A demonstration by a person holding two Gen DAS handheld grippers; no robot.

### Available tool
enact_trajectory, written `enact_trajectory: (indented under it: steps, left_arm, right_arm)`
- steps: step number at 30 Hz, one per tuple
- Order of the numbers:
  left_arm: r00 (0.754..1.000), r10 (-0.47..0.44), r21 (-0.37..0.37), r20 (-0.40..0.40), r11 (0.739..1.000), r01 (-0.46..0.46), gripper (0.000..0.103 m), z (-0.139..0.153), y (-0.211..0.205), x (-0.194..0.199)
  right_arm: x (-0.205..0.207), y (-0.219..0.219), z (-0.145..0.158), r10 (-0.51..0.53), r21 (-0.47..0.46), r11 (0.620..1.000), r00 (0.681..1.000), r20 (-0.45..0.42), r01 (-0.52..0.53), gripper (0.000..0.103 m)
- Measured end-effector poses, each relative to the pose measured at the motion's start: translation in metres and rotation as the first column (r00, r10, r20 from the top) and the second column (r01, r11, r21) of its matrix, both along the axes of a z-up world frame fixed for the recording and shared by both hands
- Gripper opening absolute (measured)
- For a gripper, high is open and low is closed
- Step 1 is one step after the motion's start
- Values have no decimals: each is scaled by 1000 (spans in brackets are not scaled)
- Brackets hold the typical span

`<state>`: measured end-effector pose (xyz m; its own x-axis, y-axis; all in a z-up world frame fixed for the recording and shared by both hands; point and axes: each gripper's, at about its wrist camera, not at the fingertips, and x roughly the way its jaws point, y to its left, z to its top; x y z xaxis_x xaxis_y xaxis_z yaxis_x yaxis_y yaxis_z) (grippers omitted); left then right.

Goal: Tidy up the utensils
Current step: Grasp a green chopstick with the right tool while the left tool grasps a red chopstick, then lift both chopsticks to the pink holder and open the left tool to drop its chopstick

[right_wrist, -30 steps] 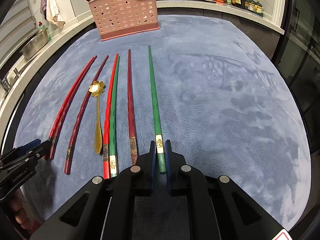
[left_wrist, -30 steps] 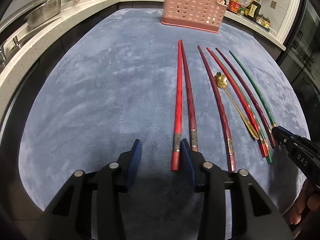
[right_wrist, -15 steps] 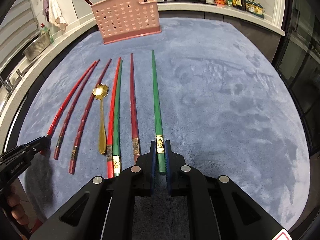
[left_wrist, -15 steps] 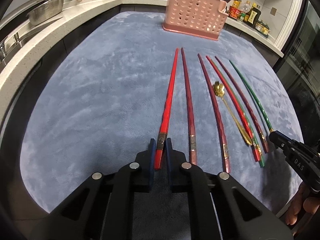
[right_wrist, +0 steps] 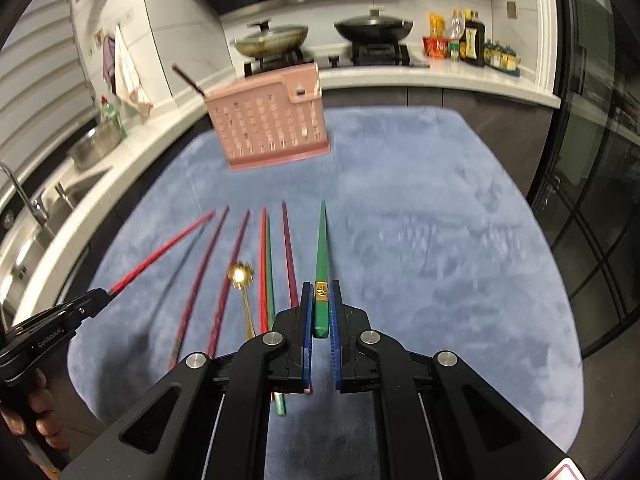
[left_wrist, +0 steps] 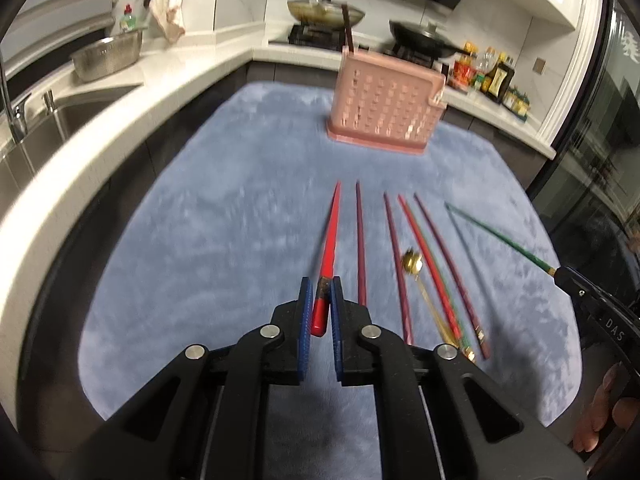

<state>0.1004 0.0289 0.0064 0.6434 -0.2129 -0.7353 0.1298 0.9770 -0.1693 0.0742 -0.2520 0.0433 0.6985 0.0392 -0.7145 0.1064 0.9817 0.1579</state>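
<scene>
Lifted off the blue mat (left_wrist: 200, 240), both tongs pinch chopsticks: left (left_wrist: 319, 280) red, right (right_wrist: 320, 286) green; stove (right_wrist: 376, 56) behind.

Basket (left_wrist: 386, 114) behind chopsticks (left_wrist: 394, 264), on mat (left_wrist: 224, 240)

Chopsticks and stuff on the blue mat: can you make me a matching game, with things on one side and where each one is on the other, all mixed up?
Things:
1. bright red chopstick
2. green chopstick
3. gold spoon
4. pink basket

Places:
A. standing at the far end of the blue mat
B. clamped in the left gripper
C. lying flat on the mat among the chopsticks
D. clamped in the right gripper

Pairs: 1-B, 2-D, 3-C, 4-A
</scene>
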Motion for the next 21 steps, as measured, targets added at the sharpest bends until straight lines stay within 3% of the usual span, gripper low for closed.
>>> enact_trajectory:
  steps: [9,21]
  left_arm:
    - [994,15,5,109,1000,-16,7,53,5,22]
    - [968,25,14,248,999,-30,6,118,8,68]
  right_arm:
    - [13,-12,51,-15,-7,1000,995,98,16,7]
    - [57,-40,109,-23,8,1000,977,212,22,7]
